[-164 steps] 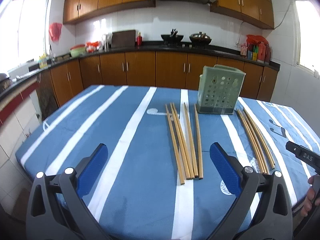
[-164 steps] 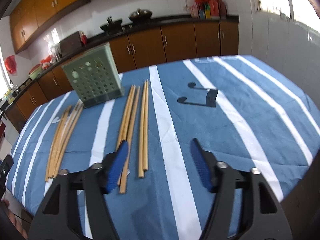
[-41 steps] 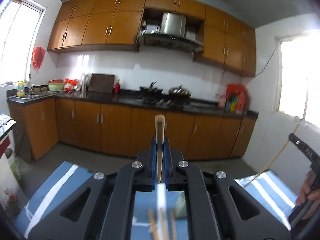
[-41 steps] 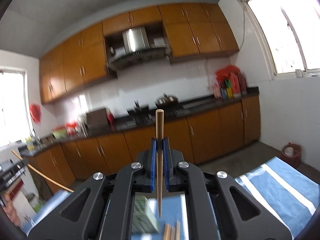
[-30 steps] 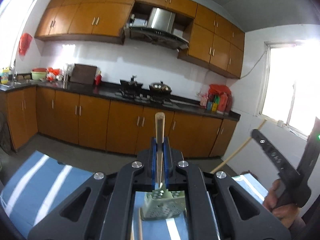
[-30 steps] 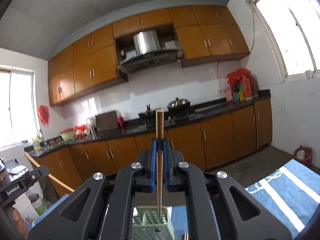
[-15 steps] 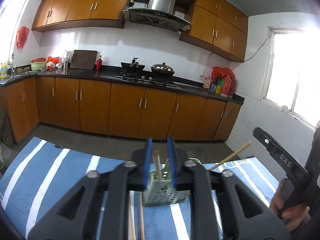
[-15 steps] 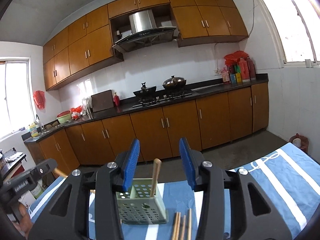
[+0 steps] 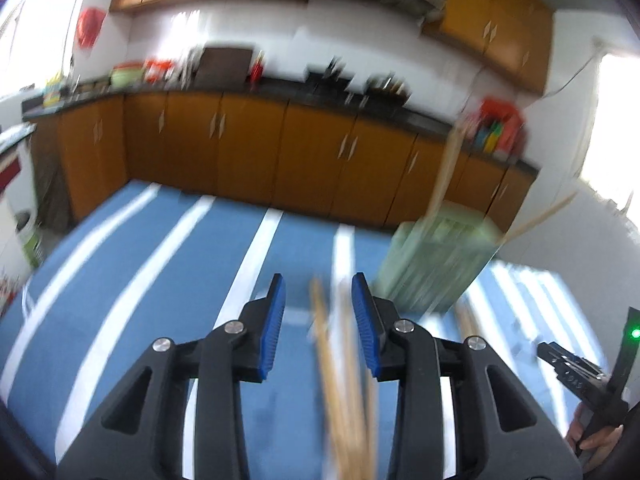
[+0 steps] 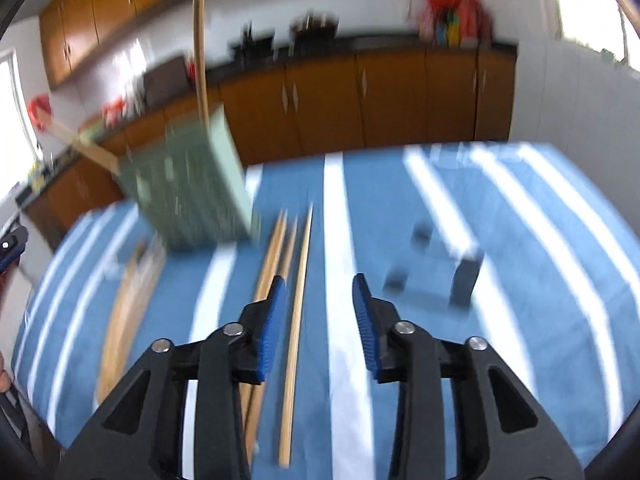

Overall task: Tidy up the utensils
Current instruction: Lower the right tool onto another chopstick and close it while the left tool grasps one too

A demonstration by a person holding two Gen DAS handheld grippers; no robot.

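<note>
Both grippers, left (image 9: 318, 328) and right (image 10: 319, 328), hang open and empty over loose chopsticks (image 10: 294, 320), two sticks standing in the green holder (image 10: 188, 184); next, line up another pick.

Orange-brown cabinets (image 9: 224, 148) (dark counter (image 9: 360, 100) above) line white walls (image 9: 280, 40).
</note>
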